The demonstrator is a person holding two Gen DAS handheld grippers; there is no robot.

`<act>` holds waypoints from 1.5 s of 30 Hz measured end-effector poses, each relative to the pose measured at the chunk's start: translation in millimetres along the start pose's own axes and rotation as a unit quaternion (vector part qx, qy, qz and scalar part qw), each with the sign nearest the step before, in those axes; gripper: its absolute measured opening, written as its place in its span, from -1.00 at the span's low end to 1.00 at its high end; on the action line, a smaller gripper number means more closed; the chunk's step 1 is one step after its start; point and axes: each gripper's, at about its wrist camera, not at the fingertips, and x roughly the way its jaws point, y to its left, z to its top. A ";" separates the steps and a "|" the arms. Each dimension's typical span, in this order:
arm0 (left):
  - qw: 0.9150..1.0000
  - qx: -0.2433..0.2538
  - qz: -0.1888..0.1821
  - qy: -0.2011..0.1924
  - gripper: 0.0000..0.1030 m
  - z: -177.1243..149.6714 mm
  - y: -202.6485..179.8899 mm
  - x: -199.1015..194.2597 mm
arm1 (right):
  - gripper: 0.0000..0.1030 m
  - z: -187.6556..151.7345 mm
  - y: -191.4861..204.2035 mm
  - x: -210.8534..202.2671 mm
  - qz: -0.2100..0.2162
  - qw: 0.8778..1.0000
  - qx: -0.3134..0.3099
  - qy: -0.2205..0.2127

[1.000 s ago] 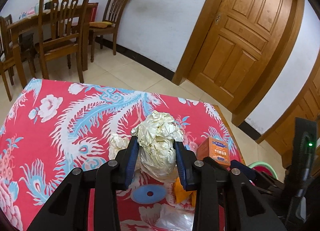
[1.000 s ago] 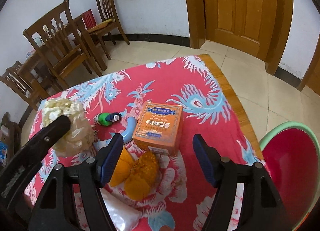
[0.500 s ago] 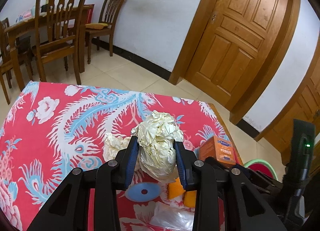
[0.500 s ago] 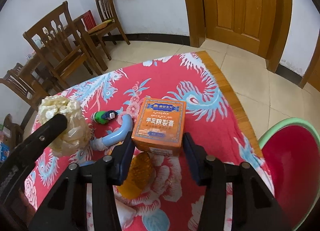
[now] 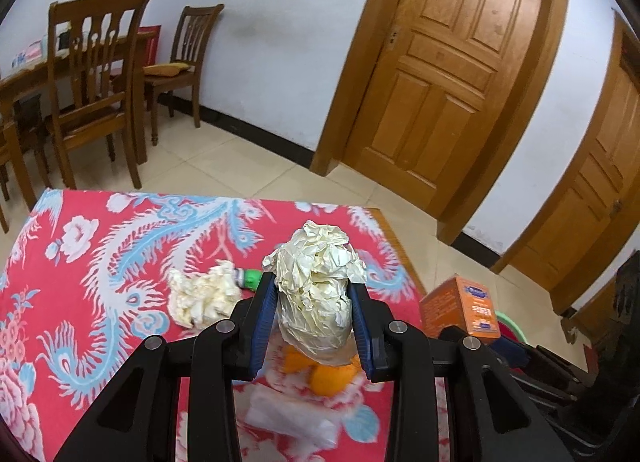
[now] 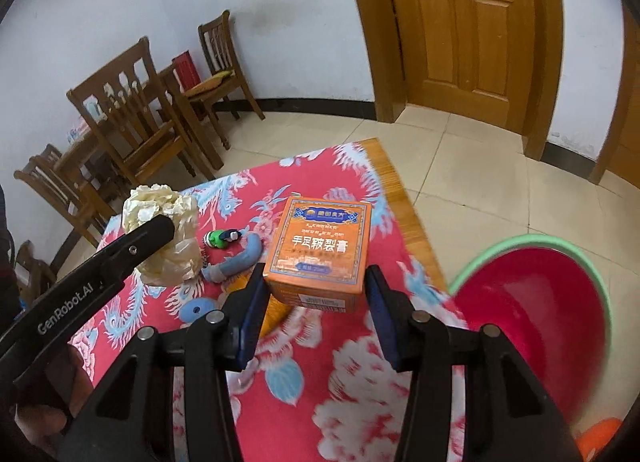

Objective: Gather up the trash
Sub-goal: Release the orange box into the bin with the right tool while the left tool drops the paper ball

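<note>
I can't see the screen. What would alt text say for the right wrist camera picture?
A black two-fingered claw grips an orange box above a red floral tablecloth. On its left another claw holds crumpled cream paper; a red basin with a green rim sits at right.

Inside a home's dining room: wooden dining chairs [image 5: 96, 86] drawn up to a wooden table [image 5: 28, 74], panelled wooden doors [image 5: 448, 74], pale tiled floor [image 6: 500, 182], red phoenix-patterned tablecloth [image 5: 80, 262] in the foreground.
</note>
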 end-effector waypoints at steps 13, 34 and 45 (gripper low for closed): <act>0.998 0.032 -0.042 0.016 -0.29 -21.7 -57.8 -18.7 | 0.00 -21.7 -62.7 -54.2 -0.027 0.998 0.054 -0.018; 0.990 0.086 -0.077 0.080 -0.29 -64.1 -132.6 6.9 | -0.01 -72.6 -174.7 -69.7 -0.072 0.983 0.169 -0.003; 0.979 0.124 -0.102 0.127 -0.28 -94.6 -168.7 35.0 | -0.01 -80.2 -203.3 -90.0 -0.078 0.973 0.217 -0.028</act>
